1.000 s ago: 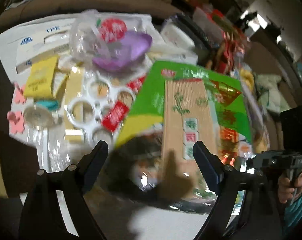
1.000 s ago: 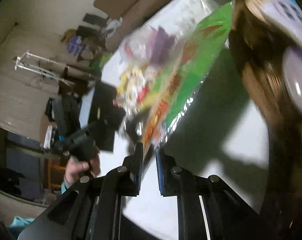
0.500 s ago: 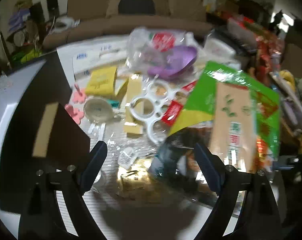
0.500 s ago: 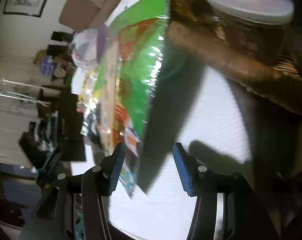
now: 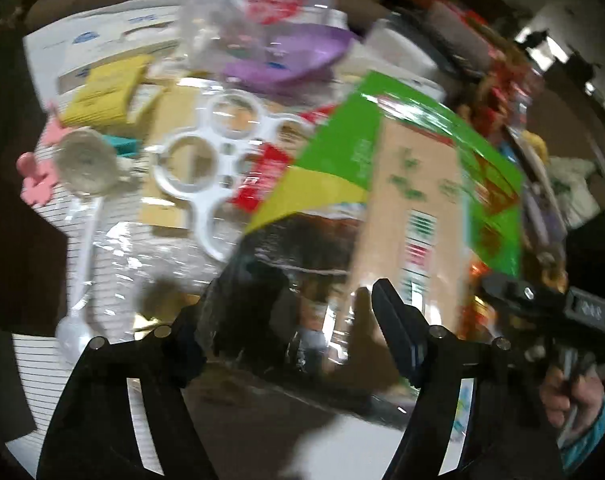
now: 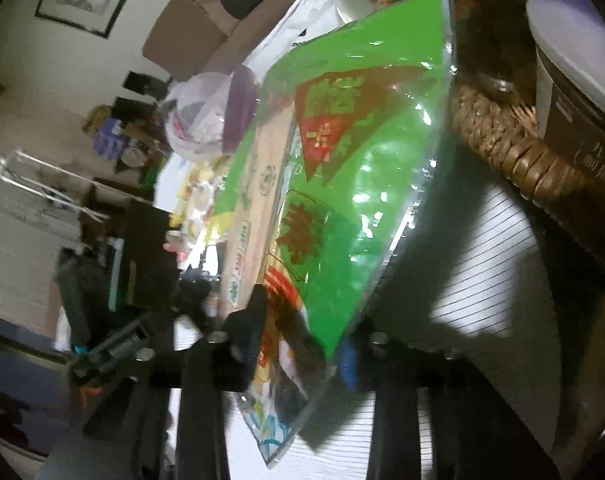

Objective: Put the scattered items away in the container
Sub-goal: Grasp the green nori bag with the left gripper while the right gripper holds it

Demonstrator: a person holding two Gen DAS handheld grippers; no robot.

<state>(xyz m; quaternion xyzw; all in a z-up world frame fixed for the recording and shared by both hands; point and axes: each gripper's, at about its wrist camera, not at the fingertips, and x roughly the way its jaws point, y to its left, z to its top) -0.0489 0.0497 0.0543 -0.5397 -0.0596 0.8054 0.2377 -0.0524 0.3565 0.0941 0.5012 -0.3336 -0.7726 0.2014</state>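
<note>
A large green plastic packet with a bamboo mat inside (image 5: 406, 184) lies tilted over the table's clutter; it also fills the right wrist view (image 6: 342, 184). My left gripper (image 5: 290, 320) is open, its fingers on either side of the packet's near clear end. My right gripper (image 6: 302, 328) is open with the packet's lower corner between its fingers; they do not pinch it. The woven basket (image 6: 502, 136) stands just right of the packet.
Left of the packet lie a white ring-shaped plastic holder (image 5: 214, 148), a yellow box (image 5: 106, 92), pink flower pieces (image 5: 38, 184), a white spoon (image 5: 82, 240) and a clear bag with a purple bowl (image 5: 286, 56). A lidded jar (image 6: 574, 80) sits in the basket.
My right gripper opened from shut on the packet's corner and stays around it. My left gripper moved in around the packet's near end. The packet tilted toward the basket.
</note>
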